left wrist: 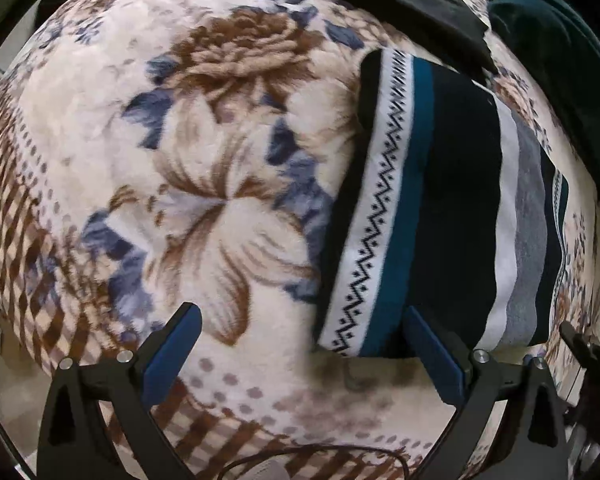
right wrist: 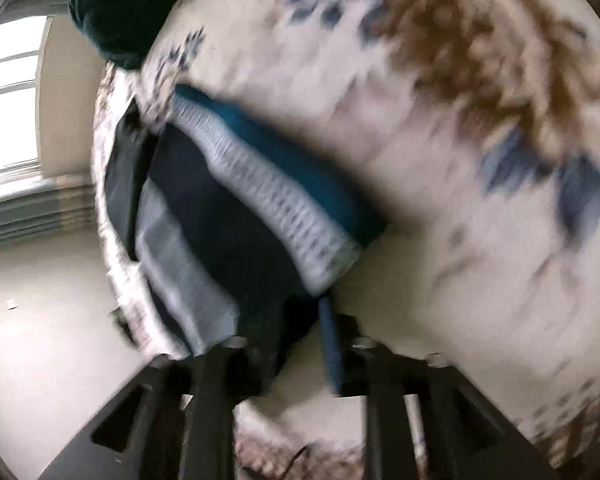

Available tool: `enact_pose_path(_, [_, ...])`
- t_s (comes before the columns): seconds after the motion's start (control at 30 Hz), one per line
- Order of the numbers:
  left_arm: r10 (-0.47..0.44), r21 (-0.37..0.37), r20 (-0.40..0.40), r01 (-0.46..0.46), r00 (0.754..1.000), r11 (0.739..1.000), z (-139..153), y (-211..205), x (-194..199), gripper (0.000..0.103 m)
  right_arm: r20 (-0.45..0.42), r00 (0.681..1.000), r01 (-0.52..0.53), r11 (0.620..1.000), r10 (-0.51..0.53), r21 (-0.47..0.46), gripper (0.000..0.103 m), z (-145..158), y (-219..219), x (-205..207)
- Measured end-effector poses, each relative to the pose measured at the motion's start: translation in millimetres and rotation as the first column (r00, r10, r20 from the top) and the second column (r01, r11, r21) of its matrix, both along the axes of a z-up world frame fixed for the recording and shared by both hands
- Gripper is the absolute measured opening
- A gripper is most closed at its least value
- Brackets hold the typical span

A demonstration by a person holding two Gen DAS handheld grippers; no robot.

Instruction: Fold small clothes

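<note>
A small striped garment, navy, teal, white and grey with a zigzag band, lies folded on a floral blanket. My left gripper is open and empty at the garment's near edge, its right finger touching the hem. In the blurred right wrist view the same garment hangs from my right gripper, which is shut on its dark near corner.
A black folded cloth and a dark green garment lie at the far right of the blanket. The right wrist view shows the blanket's edge, pale floor and a window at left.
</note>
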State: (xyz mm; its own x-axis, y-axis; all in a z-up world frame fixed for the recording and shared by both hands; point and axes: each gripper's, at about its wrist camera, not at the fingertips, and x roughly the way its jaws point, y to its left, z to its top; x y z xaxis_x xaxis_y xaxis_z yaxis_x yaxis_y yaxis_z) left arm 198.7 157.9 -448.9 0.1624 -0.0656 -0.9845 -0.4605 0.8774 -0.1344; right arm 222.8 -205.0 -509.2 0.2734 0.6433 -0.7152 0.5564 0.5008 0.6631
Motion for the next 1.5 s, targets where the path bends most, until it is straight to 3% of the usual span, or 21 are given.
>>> enact_pose_path(0.13, [0.009,0.010,-0.011,-0.009,1.000,1.000,1.1,11.5,-6.9,0.103,-0.043,0.997,-0.054,0.990,0.061,0.133,0.059,-11.0,55.7,-16.0])
enact_pose_path(0.2, [0.017,0.008,-0.015,-0.017,1.000,1.000,0.9,13.4,-7.5,0.103,-0.093,0.995,-0.019,0.980,0.038,0.197,0.059,-30.1,79.4,-11.1])
enact_pose_path(0.23, [0.024,0.000,-0.011,-0.024,1.000,1.000,1.6,14.8,-7.9,0.103,-0.097,0.995,-0.009,0.978,0.030,0.208,0.055,-36.8,81.2,-14.0])
enact_pose_path(0.27, [0.030,-0.005,-0.008,-0.030,1.000,1.000,2.2,16.0,-8.6,0.103,-0.113,0.994,0.020,0.979,0.003,0.204,0.034,-45.1,85.6,-13.9])
enact_pose_path(0.3, [0.040,-0.020,-0.003,-0.040,0.999,0.999,3.1,18.1,-9.3,0.103,-0.118,0.993,0.057,0.973,-0.032,0.222,0.024,-50.6,90.3,-12.9])
enact_pose_path(0.33, [0.047,-0.033,0.002,-0.046,0.999,0.998,3.4,18.7,-8.7,0.103,-0.101,0.994,0.065,0.970,-0.042,0.233,0.022,-52.0,96.0,-11.2])
enact_pose_path(0.47, [0.037,-0.057,0.015,-0.036,0.999,0.998,1.0,21.7,-3.6,0.103,0.187,0.982,-0.038,0.957,-0.017,0.288,0.017,-18.1,92.2,-12.4])
enact_pose_path(0.53, [0.026,-0.054,0.015,-0.026,1.000,0.998,-0.6,18.3,-2.0,0.103,0.179,0.981,-0.110,0.968,0.070,0.225,0.017,-26.2,88.9,-15.2])
enact_pose_path(0.6, [0.023,-0.066,0.021,-0.021,1.000,0.998,-0.6,16.7,-1.2,0.103,0.034,0.994,-0.112,0.971,0.107,0.211,0.024,-55.0,79.7,-23.0])
enact_pose_path(0.63, [0.021,-0.069,0.028,-0.019,0.999,0.997,0.7,14.6,1.8,0.103,0.002,0.993,-0.113,0.973,0.114,0.200,0.035,-58.1,76.7,-24.9])
enact_pose_path(0.67, [0.018,-0.068,0.037,-0.016,0.999,0.998,1.8,12.8,5.7,0.103,-0.029,0.990,-0.131,0.977,0.138,0.169,0.057,-56.6,71.6,-28.2])
enact_pose_path(0.73, [0.001,-0.078,0.068,0.004,0.998,0.997,4.4,12.8,11.3,0.103,-0.035,0.978,-0.200,0.974,0.204,0.109,0.061,-42.0,63.8,-29.5])
enact_pose_path(0.8, [-0.012,-0.081,0.090,0.019,0.996,0.997,2.6,13.8,21.6,0.103,-0.044,0.962,-0.271,0.963,0.270,-0.005,0.072,-21.4,52.8,-26.7])
enact_pose_path(0.87, [-0.009,-0.084,0.115,0.019,0.993,0.996,-2.1,13.8,34.0,0.103,0.011,0.971,-0.240,0.969,0.241,-0.068,0.074,0.3,29.6,-22.8])
enact_pose_path(0.93, [-0.007,-0.107,0.123,0.020,0.992,0.994,-13.7,14.7,49.1,0.103,0.027,0.982,-0.184,0.982,0.185,-0.051,0.085,1.7,11.0,-18.8])
enact_pose_path(1.0, [-0.015,-0.130,0.109,0.029,0.994,0.991,-27.6,15.3,60.3,0.103,-0.001,0.995,-0.096,0.995,0.096,0.019,0.086,-18.6,-7.3,-17.7])
enact_pose_path(1.1, [-0.002,-0.216,0.124,0.029,0.992,0.976,-46.5,19.6,78.3,0.103,-0.036,0.999,0.036,0.979,-0.030,0.199,0.088,-64.5,-16.1,-12.1])
enact_pose_path(1.27, [-0.005,-0.272,0.175,0.054,0.985,0.961,-56.0,23.5,95.0,0.103,0.098,0.986,0.093,0.942,-0.131,0.323,0.093,-67.9,-9.5,5.5])
enact_pose_path(1.43, [0.027,-0.326,0.196,0.039,0.980,0.945,-60.5,28.1,100.7,0.103,0.134,0.983,0.075,0.942,-0.124,0.326,0.092,-69.3,5.1,31.5])
enact_pose_path(1.47, [0.033,-0.341,0.205,0.040,0.978,0.939,-59.9,29.7,100.1,0.103,0.127,0.984,0.077,0.945,-0.123,0.318,0.089,-72.7,9.8,40.0])
enact_pose_path(1.5, [0.043,-0.363,0.219,0.041,0.975,0.931,-59.3,29.8,101.4,0.103,0.128,0.984,0.076,0.946,-0.122,0.314,0.077,-72.0,12.5,47.1])
